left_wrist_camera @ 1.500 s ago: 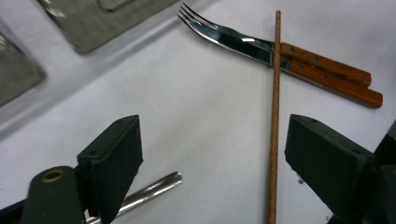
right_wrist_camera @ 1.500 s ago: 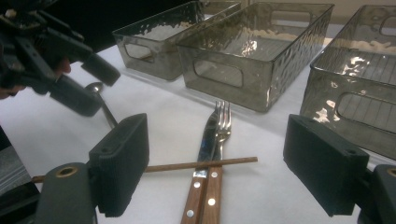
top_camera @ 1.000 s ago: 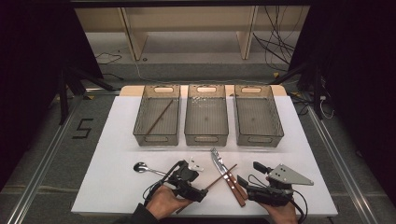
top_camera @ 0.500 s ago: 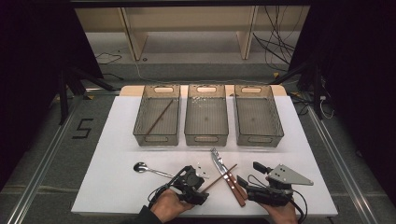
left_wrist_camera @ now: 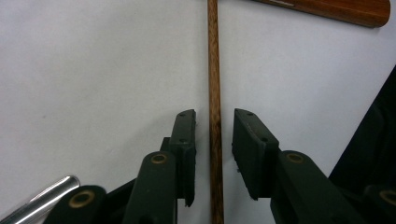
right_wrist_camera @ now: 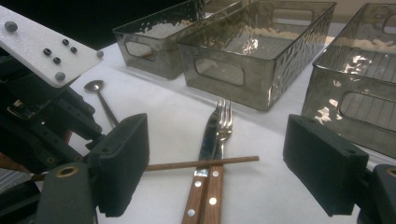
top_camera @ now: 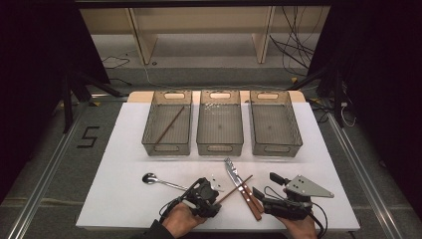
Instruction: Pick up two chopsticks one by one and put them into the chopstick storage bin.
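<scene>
A brown chopstick (top_camera: 238, 187) lies slanted across a wooden-handled knife (top_camera: 234, 176) and fork (right_wrist_camera: 225, 122) on the white table (top_camera: 124, 149). My left gripper (top_camera: 211, 196) is low over the chopstick's near end. In the left gripper view the chopstick (left_wrist_camera: 214, 93) runs between the parted jaws of that gripper (left_wrist_camera: 214, 116), and neither pad touches it. My right gripper (top_camera: 265, 184) rests at the near right, beside the wooden handles (top_camera: 251, 199). Its jaws (right_wrist_camera: 217, 123) stand wide open with nothing in them. A second chopstick (top_camera: 169, 124) lies in the left bin (top_camera: 166, 148).
Three clear grey bins stand in a row at the back, among them the middle one (top_camera: 220, 147) and the right one (top_camera: 276, 147). A metal spoon (top_camera: 149, 178) lies left of my left gripper. The table's near edge is close below both hands.
My left gripper has shifted a little right and toward the near edge, settling lower over the chopstick. The right gripper and the cutlery have stayed put.
</scene>
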Demonstrator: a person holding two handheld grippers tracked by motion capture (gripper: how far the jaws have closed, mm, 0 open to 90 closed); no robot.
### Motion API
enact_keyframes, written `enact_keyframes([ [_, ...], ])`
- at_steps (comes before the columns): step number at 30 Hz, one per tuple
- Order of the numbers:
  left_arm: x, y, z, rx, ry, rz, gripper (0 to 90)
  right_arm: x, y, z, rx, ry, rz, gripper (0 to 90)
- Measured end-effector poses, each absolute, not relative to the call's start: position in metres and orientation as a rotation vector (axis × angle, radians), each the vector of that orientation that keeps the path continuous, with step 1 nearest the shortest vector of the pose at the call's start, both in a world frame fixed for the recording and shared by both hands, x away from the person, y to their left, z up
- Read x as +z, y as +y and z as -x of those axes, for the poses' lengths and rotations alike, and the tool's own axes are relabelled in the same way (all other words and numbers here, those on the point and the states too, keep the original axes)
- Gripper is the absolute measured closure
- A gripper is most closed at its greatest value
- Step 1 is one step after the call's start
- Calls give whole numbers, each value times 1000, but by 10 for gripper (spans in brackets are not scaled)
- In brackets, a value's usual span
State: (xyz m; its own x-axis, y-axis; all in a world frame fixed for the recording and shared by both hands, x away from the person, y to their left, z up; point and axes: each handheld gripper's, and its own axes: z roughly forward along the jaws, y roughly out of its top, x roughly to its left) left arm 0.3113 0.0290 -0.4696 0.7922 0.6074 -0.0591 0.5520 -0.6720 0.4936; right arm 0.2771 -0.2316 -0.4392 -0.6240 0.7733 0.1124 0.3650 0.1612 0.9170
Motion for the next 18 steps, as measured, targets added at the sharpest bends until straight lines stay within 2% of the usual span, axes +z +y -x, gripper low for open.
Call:
enact_keyframes([
  [18, -471, 32, -318, 151, 891, -2463, 832, -439, -231, -277, 1444, 2066, -1078, 239],
])
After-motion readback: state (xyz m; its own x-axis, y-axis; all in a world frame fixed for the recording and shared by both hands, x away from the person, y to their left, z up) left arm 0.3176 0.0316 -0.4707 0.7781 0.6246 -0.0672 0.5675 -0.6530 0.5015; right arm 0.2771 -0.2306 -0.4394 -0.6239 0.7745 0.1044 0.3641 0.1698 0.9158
